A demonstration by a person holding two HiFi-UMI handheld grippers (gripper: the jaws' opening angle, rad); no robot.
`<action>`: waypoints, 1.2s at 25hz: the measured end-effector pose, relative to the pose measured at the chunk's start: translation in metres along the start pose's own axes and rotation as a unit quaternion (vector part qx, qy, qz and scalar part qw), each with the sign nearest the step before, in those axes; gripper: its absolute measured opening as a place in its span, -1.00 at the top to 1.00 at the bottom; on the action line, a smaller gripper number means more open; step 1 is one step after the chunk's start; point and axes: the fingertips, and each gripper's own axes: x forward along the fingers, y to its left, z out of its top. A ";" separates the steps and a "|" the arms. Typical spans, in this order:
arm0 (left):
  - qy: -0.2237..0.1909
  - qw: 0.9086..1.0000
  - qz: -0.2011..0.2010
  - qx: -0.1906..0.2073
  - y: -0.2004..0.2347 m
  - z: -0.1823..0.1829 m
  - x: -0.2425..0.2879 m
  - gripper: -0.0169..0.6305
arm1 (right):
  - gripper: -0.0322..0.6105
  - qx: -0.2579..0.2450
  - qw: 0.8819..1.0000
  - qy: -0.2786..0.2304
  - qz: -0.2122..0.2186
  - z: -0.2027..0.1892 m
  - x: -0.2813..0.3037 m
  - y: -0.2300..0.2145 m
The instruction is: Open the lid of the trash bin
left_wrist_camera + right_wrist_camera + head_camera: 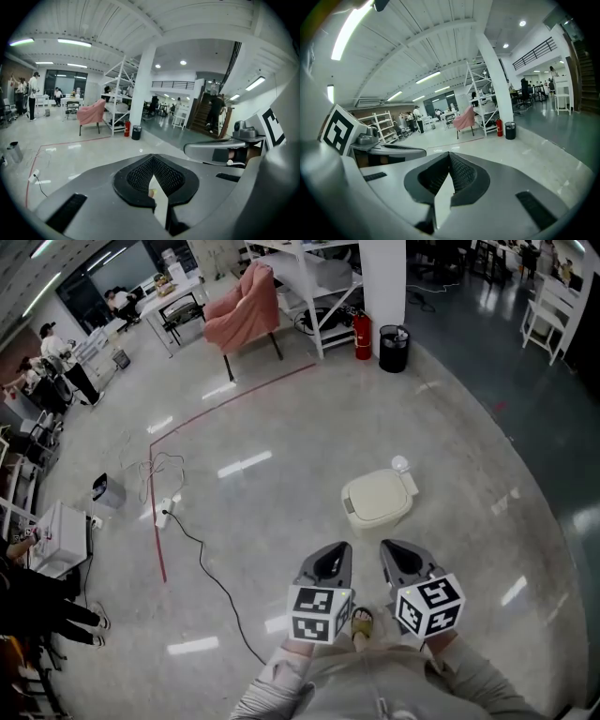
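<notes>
A cream trash bin (377, 500) with a rounded square lid stands on the polished floor, its lid down flat. A small white round knob (400, 464) sits at its far right corner. Both grippers hover side by side in the air, nearer to me than the bin and apart from it. In the head view the left gripper (335, 552) and the right gripper (395, 550) point toward the bin. Each has its jaws shut with nothing held, as the left gripper view (152, 161) and right gripper view (449, 158) show. Both gripper views look level across the room, over the bin.
A black cable (208, 567) and a red tape line (156, 517) cross the floor to the left. Far back stand a pink armchair (246, 304), a red fire extinguisher (362, 337), a black waste bin (394, 348) and a white pillar (382, 277). People stand at the far left.
</notes>
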 end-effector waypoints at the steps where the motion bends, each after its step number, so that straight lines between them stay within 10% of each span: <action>1: 0.003 1.000 0.001 0.002 0.001 -0.001 0.005 0.93 | 0.89 0.002 1.000 0.002 0.001 -0.001 0.004 -0.004; 30: 0.114 0.993 -0.001 -0.032 0.103 -0.100 0.194 0.93 | 0.89 0.042 0.993 0.100 -0.050 -0.084 0.158 -0.098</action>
